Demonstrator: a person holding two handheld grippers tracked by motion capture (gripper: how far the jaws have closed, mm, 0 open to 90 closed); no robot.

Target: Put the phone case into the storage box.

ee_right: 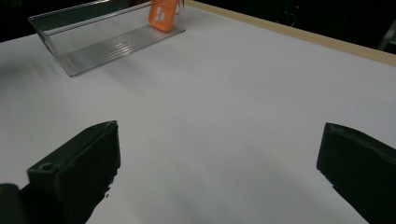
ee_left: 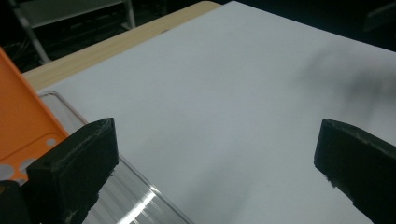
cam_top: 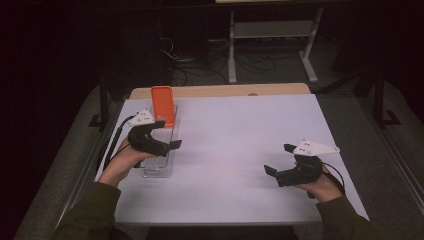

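Orange phone case (cam_top: 163, 104) leans in clear tray (cam_top: 161, 167) at table's left edge — light, slick, I judge; I'd pinch its top rim; left gripper (cam_top: 172, 136) released, right gripper (cam_top: 278, 159) released.

Clear bin (cam_top: 161, 150) with upright orange case (cam_top: 163, 105) blocking left side, white tabletop (cam_top: 240, 140) open elsewhere

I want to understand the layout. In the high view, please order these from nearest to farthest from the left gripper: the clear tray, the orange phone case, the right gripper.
1. The clear tray: directly under the left gripper, at the table's left side.
2. The orange phone case: just beyond it, standing at the tray's far end.
3. The right gripper: far across the table, at the right.
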